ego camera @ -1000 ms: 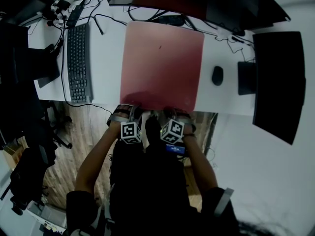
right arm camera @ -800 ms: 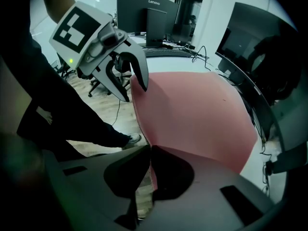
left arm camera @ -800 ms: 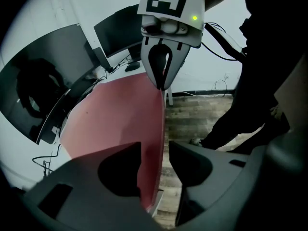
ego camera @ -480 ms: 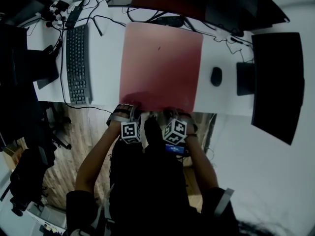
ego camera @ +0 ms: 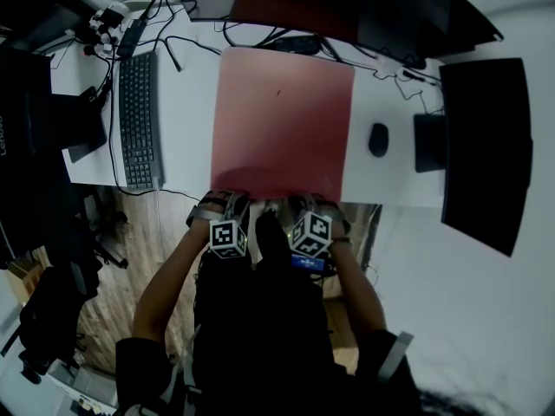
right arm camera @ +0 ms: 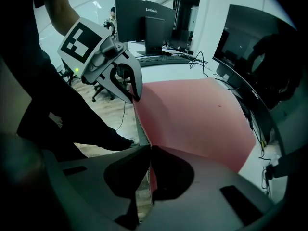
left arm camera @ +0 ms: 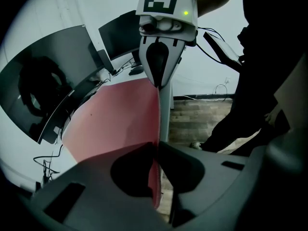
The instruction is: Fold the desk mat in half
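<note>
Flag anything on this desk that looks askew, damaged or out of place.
The keyboard lies left of the desk mat, turned end-on to the person rather than facing them. A small dark speck marks the mat's far half. Nothing looks spilled or torn.

"Lenovo" stands in white on the back of the far black monitor (right arm camera: 144, 20), and again on the dark screen (ego camera: 22, 128) at the left edge. The curved monitor's (right arm camera: 250, 57) small logo is unreadable.
</note>
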The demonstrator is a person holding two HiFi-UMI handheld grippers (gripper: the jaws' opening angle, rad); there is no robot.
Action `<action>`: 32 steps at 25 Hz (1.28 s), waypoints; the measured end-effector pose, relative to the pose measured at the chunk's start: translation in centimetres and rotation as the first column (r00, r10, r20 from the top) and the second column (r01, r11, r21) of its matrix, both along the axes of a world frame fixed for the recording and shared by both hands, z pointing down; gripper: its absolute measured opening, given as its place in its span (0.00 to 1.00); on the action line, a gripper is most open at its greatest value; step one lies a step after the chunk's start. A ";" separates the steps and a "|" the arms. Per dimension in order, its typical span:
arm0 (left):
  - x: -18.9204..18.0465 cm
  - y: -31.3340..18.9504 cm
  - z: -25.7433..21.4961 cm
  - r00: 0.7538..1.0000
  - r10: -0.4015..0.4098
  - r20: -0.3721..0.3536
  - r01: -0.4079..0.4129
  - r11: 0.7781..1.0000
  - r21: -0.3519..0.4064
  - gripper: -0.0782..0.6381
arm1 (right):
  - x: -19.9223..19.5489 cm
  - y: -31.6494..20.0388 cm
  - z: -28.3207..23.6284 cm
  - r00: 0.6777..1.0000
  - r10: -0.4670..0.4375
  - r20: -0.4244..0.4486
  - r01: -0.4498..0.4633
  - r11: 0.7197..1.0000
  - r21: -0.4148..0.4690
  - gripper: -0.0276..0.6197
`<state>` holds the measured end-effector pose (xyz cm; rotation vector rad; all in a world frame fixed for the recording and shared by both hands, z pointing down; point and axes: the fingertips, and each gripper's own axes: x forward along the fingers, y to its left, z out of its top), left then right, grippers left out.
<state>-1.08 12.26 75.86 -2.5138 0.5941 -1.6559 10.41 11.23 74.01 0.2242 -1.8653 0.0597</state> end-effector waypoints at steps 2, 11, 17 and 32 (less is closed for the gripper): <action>-0.1 -0.3 -0.4 1.000 -0.001 -0.006 0.001 1.000 0.009 0.15 | 0.0 -0.3 -0.3 1.000 -0.005 0.001 0.005 1.000 0.001 0.07; -0.1 -1.6 -3.5 0.997 0.054 -0.048 -0.057 0.996 -0.070 0.13 | -0.2 -1.9 -2.2 1.000 -0.006 0.018 0.006 1.000 -0.006 0.07; -0.2 -2.3 -5.3 0.989 0.142 -0.051 -0.146 0.986 -0.087 0.13 | -0.3 -3.4 -3.6 1.000 -0.005 0.026 0.005 1.000 0.007 0.07; -0.3 -6.4 -9.7 0.971 0.197 -0.137 -0.219 0.960 -0.175 0.13 | -0.5 -8.3 -7.2 0.998 0.062 0.016 -0.063 0.997 0.042 0.07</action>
